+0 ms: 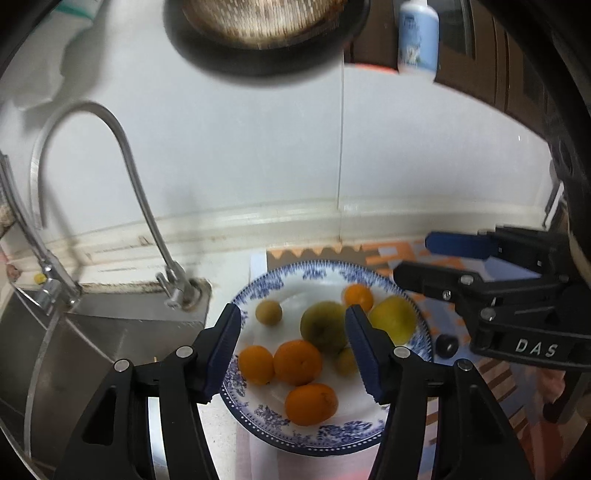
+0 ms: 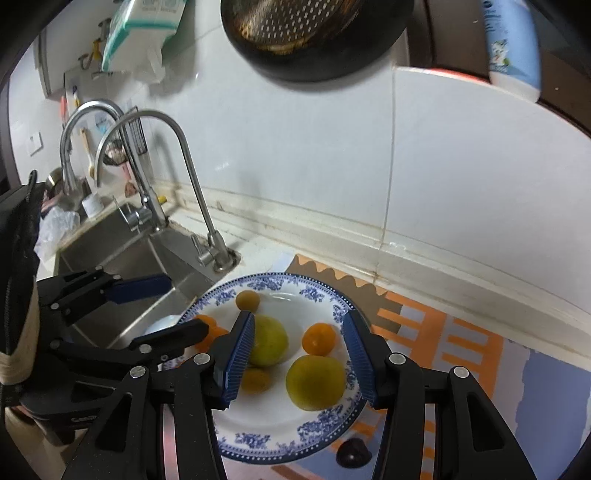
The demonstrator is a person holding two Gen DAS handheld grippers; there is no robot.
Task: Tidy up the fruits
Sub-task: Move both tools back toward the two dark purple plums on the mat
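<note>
**Both grippers over the fruit plate, nothing picked yet**

Your left gripper [image 1: 293, 347] hangs low over the near side of the plate [image 1: 258, 421], jaws spread wide and empty, with the oranges [image 1: 297, 362] lying between and just below the blue pads. Your right gripper [image 2: 299, 358] sits the same way on its side, jaws wide apart and holding nothing, framing a yellow-green fruit [image 2: 315, 382] close in and a second, larger one [image 2: 267, 341] by its left pad.

All the fruit is on the blue-and-white plate: three oranges near the left gripper, the two yellow-green fruits mid-plate, a small orange [image 2: 318, 339] beyond them and a small brownish-green fruit [image 1: 269, 312] toward the far rim. Another small fruit [image 1: 346, 361] hides partly behind a pad; blur leaves its kind uncertain.

To do the pick well, choose one fruit, centre it between the pads and come straight down, closing gently across its widest part; round fruit will likely roll if nudged off-centre. Take an outer fruit first, since the middle ones touch their neighbours. Work one side at a time, because the two grippers are close over the same plate.

A small dark fruit [image 2: 353, 453] lies off the plate on the patterned mat [image 2: 461, 354]. The plate's left rim lies close to the sink [image 2: 122, 243] and its tap [image 2: 192, 177], so a knocked fruit could drop in. A dark colander [image 2: 317, 33] hangs on the wall above.
</note>
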